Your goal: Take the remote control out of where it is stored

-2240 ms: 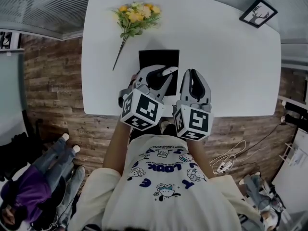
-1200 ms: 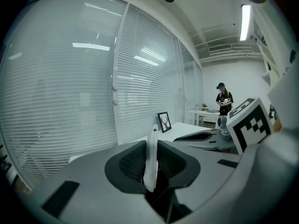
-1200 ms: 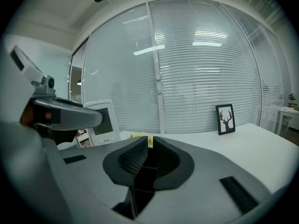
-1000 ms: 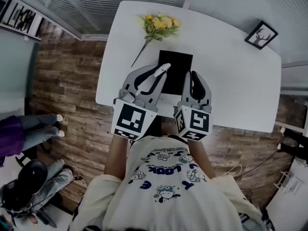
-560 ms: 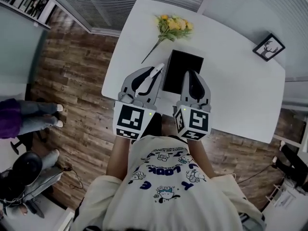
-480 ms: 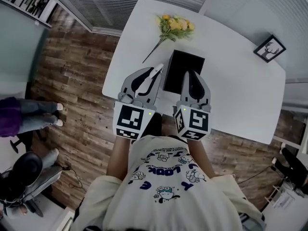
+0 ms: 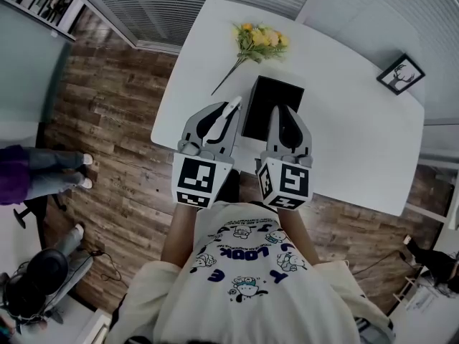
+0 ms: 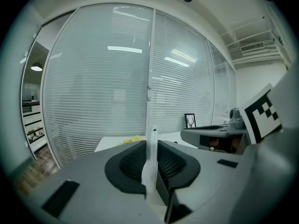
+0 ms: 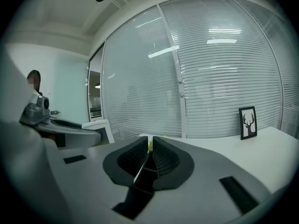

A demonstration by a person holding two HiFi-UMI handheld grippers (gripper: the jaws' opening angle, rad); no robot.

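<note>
My left gripper (image 7: 229, 115) is shut on a slim white remote control (image 7: 234, 104), which sticks out past its tips just left of a black box (image 7: 267, 95) on the white table (image 7: 344, 135). In the left gripper view the remote (image 8: 151, 160) stands edge-on between the pads of that gripper (image 8: 152, 153). My right gripper (image 7: 277, 110) hovers over the box's near right part, shut with nothing in it. In its own view the right gripper (image 9: 150, 146) shows its pads together.
A bunch of yellow flowers (image 7: 259, 38) lies at the table's far side. A framed deer picture (image 7: 399, 74) stands at the far right corner. Beyond the table are window blinds. A person's legs (image 7: 43, 174) are on the wood floor to the left.
My left gripper has drawn a little to the left with the remote, off the black box's edge. The right gripper stays over the box.
</note>
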